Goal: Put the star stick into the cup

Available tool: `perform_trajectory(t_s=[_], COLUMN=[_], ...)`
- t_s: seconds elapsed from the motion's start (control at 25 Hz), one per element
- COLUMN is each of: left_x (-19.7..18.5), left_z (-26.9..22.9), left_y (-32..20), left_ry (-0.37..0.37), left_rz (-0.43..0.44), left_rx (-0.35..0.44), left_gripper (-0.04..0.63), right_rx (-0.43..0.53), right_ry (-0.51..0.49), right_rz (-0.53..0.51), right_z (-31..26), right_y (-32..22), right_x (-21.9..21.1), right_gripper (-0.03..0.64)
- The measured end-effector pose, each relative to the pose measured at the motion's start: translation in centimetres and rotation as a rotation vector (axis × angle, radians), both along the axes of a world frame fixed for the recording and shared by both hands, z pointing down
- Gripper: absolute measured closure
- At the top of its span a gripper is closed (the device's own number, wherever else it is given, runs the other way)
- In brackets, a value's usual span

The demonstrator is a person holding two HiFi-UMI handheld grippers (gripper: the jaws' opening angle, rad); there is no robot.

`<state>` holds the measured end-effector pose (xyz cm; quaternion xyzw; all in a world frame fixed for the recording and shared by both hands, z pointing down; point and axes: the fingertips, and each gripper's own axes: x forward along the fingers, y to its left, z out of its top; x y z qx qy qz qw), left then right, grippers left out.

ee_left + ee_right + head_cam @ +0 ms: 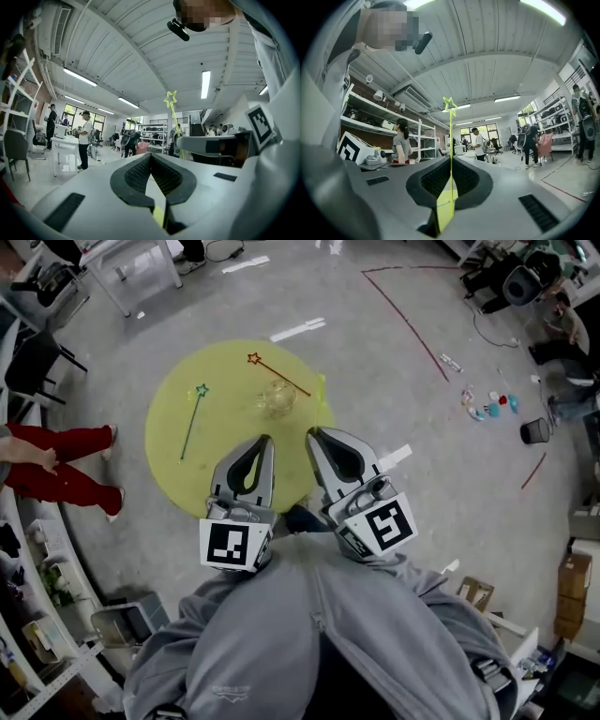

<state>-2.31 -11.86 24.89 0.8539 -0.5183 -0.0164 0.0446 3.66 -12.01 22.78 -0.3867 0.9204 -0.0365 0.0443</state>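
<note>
Right hand-held gripper (450,161) is clamped tight on the yellow star stick (451,136), which runs straight out from between its jaws, star at the far end. Left hand-held gripper (151,157) sits just beside it, jaws pressed together on nothing. Out ahead, the clear cup (277,396) stands on the round yellow surface (169,465), between a teal star stick (192,423) and a red star stick (277,371).

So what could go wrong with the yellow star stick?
The right gripper holds the yellow star stick low down, so its long thin top might wobble or slip. The clear cup looks light; a poke on its rim could tip it. The red star stick close beside it might get bumped.
</note>
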Motion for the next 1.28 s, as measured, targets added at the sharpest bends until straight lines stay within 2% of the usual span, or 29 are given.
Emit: perform_trajectory(t_s=[0.12,0.24,0.52,0.72,1.28], left_x=[0.7,0.9,1.3,0.5,-1.7], left_z=[-0.1,0.0,0.2,1.1,6.4], left_y=[-2.9,-4.4,-6.9,-7.1,-9.5], left_ry=[0.011,-0.011,-0.032,-0.037,-0.052], left_rz=[-0.034,-0.077,-0.069,-0.031,0.019], left_rx=[0.006,-0.003,-0.009,-0.037,-0.093], left_gripper=[0.578,0.578,0.578,0.578,0.578], right_rx=[0.003,0.002,-0.016,-0.025,-0.058], right_ry=[0.000,-0.010,-0.019,0.004,-0.043], right_rz=[-0.043,-0.101,-0.143,-0.123,-0.061], right_z=[0.3,0.4,1.7,3.1,7.7], right_y=[-3.2,-4.8,-7.4,-8.3,-12.5], right_x=[0.4,0.3,-0.4,-1.7,-3.2], right_gripper=[0.580,0.580,0.580,0.580,0.580])
